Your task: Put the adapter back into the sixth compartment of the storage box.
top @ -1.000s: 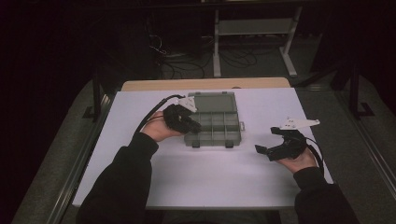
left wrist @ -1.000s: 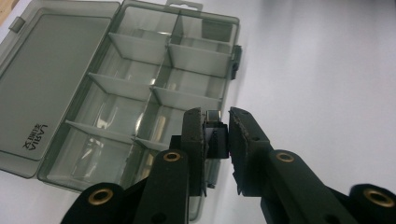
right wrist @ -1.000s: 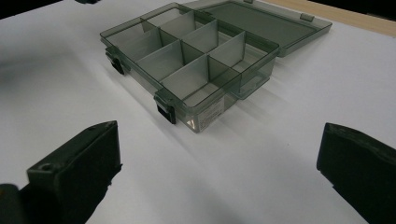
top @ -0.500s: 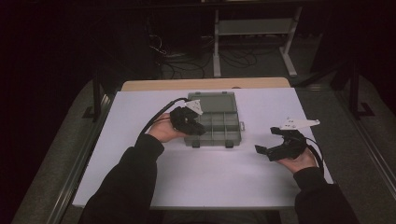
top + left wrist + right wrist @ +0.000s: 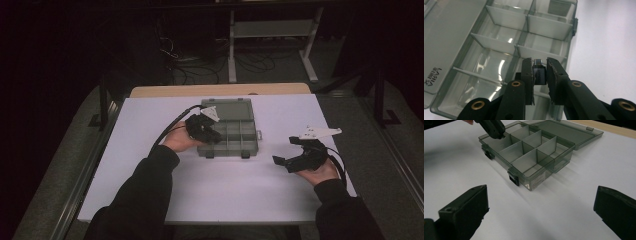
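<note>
While the small black plug sits pinched between the jaws of the left claw, its metal tip points away from the hand, so its long axis runs along the jaws and toward the box. The claw holds it above the near left compartments of the open grey box, which lies on the white counter with its lid folded flat on the far side. Judging from this, the coming move is a short descent into a compartment directly below; the left hand is the nearer one by far. The right claw rests well apart on the counter, jaws spread wide and empty. The left gripper view shows the plug and its lettering, too small to read; the right gripper view shows the two front latches and the dividers side-on.
</note>
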Action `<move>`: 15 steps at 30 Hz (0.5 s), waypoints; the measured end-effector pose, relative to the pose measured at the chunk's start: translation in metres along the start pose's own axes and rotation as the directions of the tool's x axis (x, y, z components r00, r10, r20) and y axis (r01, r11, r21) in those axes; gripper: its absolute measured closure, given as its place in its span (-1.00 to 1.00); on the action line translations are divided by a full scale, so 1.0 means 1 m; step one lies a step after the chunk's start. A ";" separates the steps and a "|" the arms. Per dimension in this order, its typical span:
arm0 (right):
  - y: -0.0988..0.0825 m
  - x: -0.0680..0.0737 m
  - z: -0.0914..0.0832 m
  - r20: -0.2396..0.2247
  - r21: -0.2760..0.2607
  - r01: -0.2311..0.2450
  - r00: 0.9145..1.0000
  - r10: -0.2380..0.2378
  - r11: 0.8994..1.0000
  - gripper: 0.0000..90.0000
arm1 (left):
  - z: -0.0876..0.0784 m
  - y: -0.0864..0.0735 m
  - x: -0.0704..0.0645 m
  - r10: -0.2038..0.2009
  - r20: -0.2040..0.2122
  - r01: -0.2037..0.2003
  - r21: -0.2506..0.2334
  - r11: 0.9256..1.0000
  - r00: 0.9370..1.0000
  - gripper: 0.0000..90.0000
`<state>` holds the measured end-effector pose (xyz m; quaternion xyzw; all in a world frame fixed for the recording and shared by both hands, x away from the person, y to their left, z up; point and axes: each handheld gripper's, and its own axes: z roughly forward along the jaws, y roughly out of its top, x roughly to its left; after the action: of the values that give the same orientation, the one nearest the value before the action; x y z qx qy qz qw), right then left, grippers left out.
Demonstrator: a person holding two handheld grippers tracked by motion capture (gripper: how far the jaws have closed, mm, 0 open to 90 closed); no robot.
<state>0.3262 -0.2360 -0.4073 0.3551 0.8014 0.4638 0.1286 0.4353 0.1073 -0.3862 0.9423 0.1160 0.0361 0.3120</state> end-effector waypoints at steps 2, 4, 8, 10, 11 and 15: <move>0.000 0.000 0.000 0.001 0.001 0.002 1.000 -0.002 1.000 -1.00 | 0.003 0.000 0.001 -0.004 -0.001 0.004 0.002 1.000 1.000 0.70; 0.000 0.000 0.000 0.001 0.000 0.002 1.000 -0.002 1.000 -1.00 | 0.004 -0.001 0.002 -0.006 -0.002 0.006 0.004 1.000 1.000 0.70; 0.000 0.000 0.000 -0.002 0.000 0.002 1.000 -0.002 1.000 -1.00 | 0.007 -0.001 0.002 -0.006 -0.008 0.006 0.002 1.000 1.000 0.70; 0.000 0.000 0.000 -0.001 0.001 0.002 1.000 -0.002 1.000 -1.00 | 0.009 0.000 0.002 -0.005 -0.007 0.005 -0.002 1.000 1.000 0.70; 0.000 0.000 0.000 -0.001 0.001 0.002 1.000 -0.002 1.000 -1.00 | 0.009 0.000 0.002 -0.005 -0.007 0.005 -0.002 1.000 1.000 0.70; 0.000 0.000 0.000 -0.001 -0.001 0.001 1.000 -0.001 1.000 -1.00 | 0.012 0.001 0.002 -0.002 -0.005 0.002 -0.012 1.000 1.000 0.70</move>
<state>0.3263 -0.2362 -0.4073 0.3545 0.8013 0.4644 0.1286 0.4392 0.1000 -0.3948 0.9402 0.1176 0.0388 0.3173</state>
